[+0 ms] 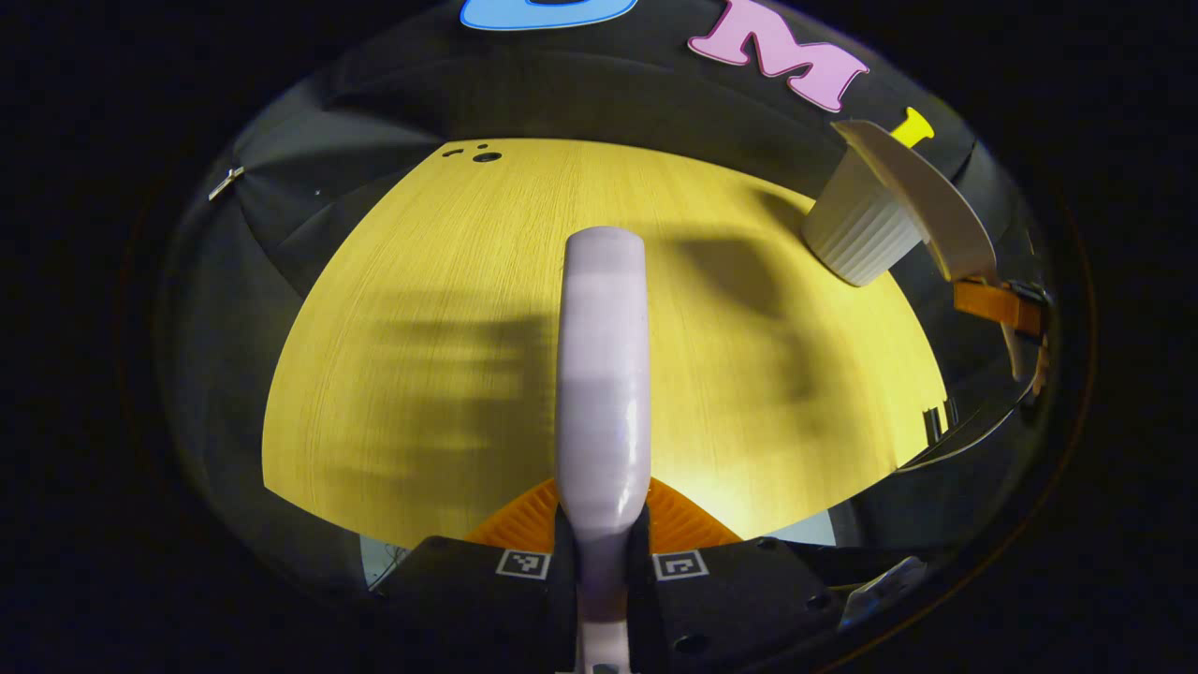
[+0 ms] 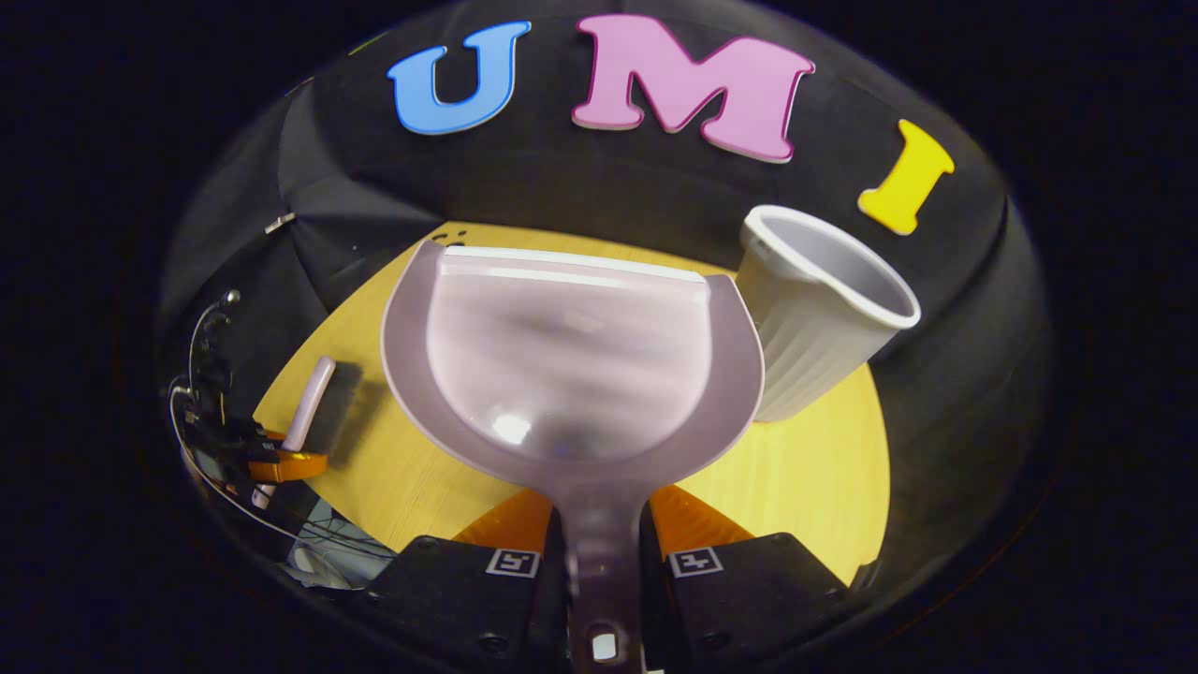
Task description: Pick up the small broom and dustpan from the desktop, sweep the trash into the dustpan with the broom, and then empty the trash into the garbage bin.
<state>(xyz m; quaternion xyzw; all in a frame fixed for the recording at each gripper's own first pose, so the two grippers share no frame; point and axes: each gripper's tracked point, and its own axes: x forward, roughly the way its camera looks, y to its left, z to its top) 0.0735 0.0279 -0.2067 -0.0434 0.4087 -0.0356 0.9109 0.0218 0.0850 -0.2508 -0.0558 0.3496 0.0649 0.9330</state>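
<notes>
Black cloth walls close in a yellow wood-grain surface (image 1: pixel 449 309). At its far right edge stands the ribbed white garbage bin (image 2: pixel 814 309). The right claw (image 2: pixel 604 562) is clamped on the handle of the dustpan (image 2: pixel 571 356), held above the surface beside the bin. The left claw (image 1: pixel 604 562) grips the small broom (image 1: pixel 604 374), raised over the wood.

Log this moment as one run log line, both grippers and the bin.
left gripper: shut on broom | right gripper: shut on dustpan, raised over desktop | garbage bin: upright beside dustpan | trash: none visible
</notes>
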